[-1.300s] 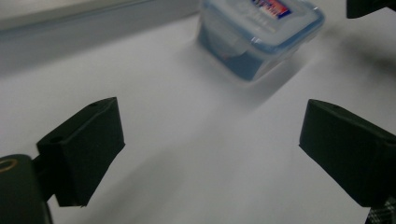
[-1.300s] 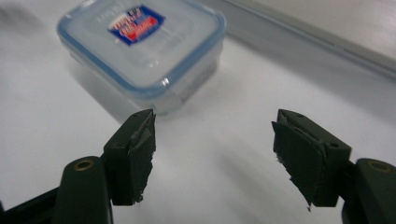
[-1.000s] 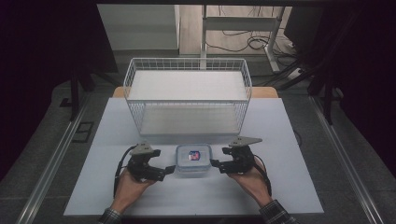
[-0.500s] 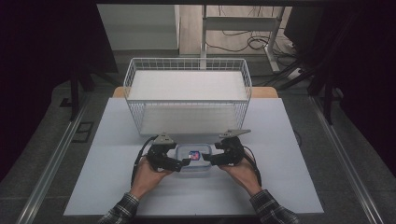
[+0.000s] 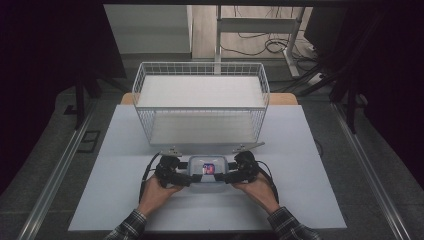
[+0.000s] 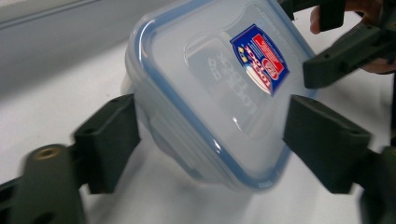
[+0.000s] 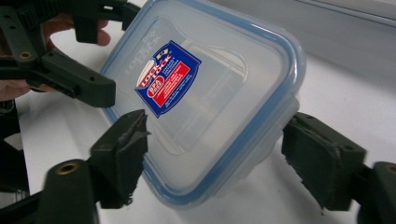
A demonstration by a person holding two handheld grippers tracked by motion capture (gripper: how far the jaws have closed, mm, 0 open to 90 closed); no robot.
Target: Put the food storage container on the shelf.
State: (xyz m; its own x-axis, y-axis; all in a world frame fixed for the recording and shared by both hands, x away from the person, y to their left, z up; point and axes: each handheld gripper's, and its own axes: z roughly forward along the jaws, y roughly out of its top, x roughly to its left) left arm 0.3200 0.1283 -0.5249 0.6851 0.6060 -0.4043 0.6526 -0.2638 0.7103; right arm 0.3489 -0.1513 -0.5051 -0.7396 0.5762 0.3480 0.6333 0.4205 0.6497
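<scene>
White worktop [image 5: 125, 200] under dim room light, dark floor around it, wire basket [image 5: 200, 105] standing at the far middle. Task thing: clear plastic container [image 5: 206, 174] with a blue-rimmed snap lid and a red-blue label [image 5: 208, 169], sitting on the worktop near the front edge, just in front of the basket and apart from it. Lid faces up, base flat on the surface. Roughly rectangular with rounded corners; long axis runs left-right across the worktop as the high view shows it, one short end toward each hand.

Left claw [image 5: 189, 180] comes in from the container's left end, right claw [image 5: 226, 177] from its right end, both held low and about level. Likely reason: a two-sided pinch so the box can be lifted without tipping, probably heading for the basket.

Left claw [image 6: 210, 154]: jaws have just been closing, container corner sits between them; one pad looks at the wall, the other close to the lid rim, but firm contact on both sides I cannot tell. Right claw [image 7: 215, 163]: jaws have just narrowed a bit, set mid-width with the container's end between them; small gaps show at both pads, so not clamped yet.

Hands [image 5: 155, 192] grip the claw bodies from behind, plaid sleeves at the bottom edge.
</scene>
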